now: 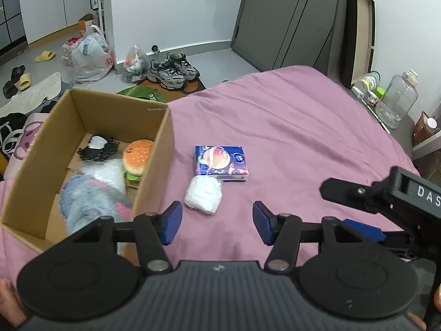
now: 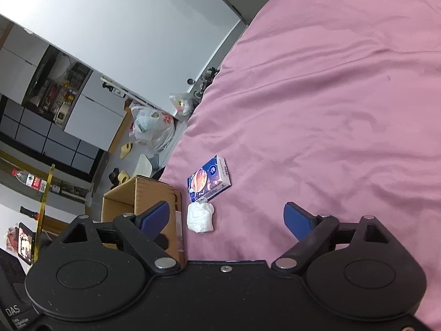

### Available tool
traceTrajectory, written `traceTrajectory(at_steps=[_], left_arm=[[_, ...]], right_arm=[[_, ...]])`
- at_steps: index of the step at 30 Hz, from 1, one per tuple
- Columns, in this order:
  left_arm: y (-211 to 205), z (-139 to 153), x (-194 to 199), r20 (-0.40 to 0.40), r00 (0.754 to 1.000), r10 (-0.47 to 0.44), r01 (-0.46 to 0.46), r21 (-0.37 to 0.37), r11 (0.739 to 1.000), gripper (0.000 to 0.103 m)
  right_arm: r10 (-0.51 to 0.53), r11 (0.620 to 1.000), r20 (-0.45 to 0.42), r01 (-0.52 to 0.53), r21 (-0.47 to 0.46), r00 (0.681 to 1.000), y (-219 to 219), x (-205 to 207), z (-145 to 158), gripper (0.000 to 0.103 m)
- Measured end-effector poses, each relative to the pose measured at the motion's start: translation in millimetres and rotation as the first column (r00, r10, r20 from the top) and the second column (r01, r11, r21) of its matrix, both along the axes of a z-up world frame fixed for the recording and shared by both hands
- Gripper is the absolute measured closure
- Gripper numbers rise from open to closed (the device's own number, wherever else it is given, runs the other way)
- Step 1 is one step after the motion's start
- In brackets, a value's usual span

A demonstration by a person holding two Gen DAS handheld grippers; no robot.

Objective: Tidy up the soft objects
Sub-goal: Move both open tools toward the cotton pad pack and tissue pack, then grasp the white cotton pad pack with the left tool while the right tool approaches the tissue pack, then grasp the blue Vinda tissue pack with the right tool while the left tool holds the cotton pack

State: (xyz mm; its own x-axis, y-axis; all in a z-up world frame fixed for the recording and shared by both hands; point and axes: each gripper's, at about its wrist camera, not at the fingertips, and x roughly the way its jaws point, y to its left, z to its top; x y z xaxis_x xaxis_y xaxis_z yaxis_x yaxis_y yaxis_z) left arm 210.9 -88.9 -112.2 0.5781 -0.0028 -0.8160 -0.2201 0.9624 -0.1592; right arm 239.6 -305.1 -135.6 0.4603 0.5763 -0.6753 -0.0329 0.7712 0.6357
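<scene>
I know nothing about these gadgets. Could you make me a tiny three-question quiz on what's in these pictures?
1. True or false: the plush burger lies inside the cardboard box.
2. What lies on the pink bedspread right beside the blue tissue pack? A) white crumpled bundle B) a slipper C) a bottle
3. Fill in: the left gripper holds ____.

Key: 1 true; 2 A, the white crumpled bundle; 3 nothing.
</scene>
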Motion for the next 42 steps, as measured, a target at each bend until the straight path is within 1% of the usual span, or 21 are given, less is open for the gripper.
traceTrajectory(at_steps=[4, 9, 11, 13, 17, 22, 29, 31, 35, 38, 39, 40, 42], left_arm=[[-7.7, -12.9, 11.8, -0.016, 1.0, 0.004, -0.004, 0.013, 1.0, 0.048], [-16.1, -31.0, 26.4, -0.036, 0.999, 0.019, -0.017, 0.049, 0.999, 0.048], [-19.2, -39.3, 32.2, -0.048, 0.999, 0.02, -0.018, 0.056, 0.998, 0.048], [-19.7, -47.6, 37.7, -0.064, 0.997, 0.042, -0.039, 0.051, 0.998, 0.048], [-22.9, -57.4, 45.1, -0.058, 0.995, 0.075, -0.068, 0.108, 0.992, 0.048], [-22.3, -72.0, 54.1, -0.076, 0.988, 0.132, -0.121, 0.132, 0.984, 0.048], [-19.9, -88.6, 62.2, -0.106, 0.972, 0.208, -0.194, 0.13, 0.972, 0.048], [-21.8, -88.5, 61.7, -0.089, 0.972, 0.218, -0.204, 0.138, 0.969, 0.047], [-22.8, -87.1, 60.3, -0.063, 0.97, 0.234, -0.226, 0.115, 0.967, 0.047], [-27.0, -85.0, 58.9, -0.044, 0.974, 0.222, -0.216, 0.119, 0.969, 0.047], [-27.2, -85.5, 59.9, -0.046, 0.974, 0.223, -0.216, 0.125, 0.968, 0.048], [-26.3, -85.7, 60.1, -0.046, 0.971, 0.233, -0.226, 0.118, 0.967, 0.057], [-23.9, -85.0, 59.4, -0.052, 0.966, 0.254, -0.249, 0.094, 0.964, 0.057]], right_arm=[[0.022, 1.0, -0.024, -0.022, 0.01, 0.999, -1.3, 7.7, -10.8, 0.014], [0.044, 0.999, -0.053, -0.043, 0.021, 0.998, -2.2, 21.1, -22.2, 0.021], [0.052, 0.998, -0.055, -0.05, 0.034, 0.997, -2.2, 28.6, -25.2, 0.022], [0.057, 0.997, -0.061, -0.054, 0.05, 0.997, -1.6, 34.4, -28.6, 0.022], [0.072, 0.996, -0.08, -0.067, 0.06, 0.994, -1.1, 40.6, -37.3, 0.023], [0.098, 0.994, -0.096, -0.092, 0.063, 0.991, -1.4, 44.6, -43.1, 0.023], [0.122, 0.992, -0.114, -0.116, 0.055, 0.986, 1.0, 48.1, -50.8, 0.023], [0.125, 0.992, -0.116, -0.119, 0.051, 0.985, 2.2, 52.6, -51.0, 0.024], [0.131, 0.99, -0.114, -0.125, 0.06, 0.985, 6.0, 60.3, -50.8, 0.024], [0.147, 0.988, -0.11, -0.141, 0.062, 0.983, 9.4, 60.1, -51.0, 0.024], [0.151, 0.988, -0.113, -0.145, 0.061, 0.982, 10.0, 59.6, -51.4, 0.024], [0.152, 0.988, -0.115, -0.146, 0.057, 0.982, 10.4, 59.2, -51.4, 0.024], [0.15, 0.988, -0.118, -0.143, 0.065, 0.982, 9.1, 58.9, -52.2, 0.025]])
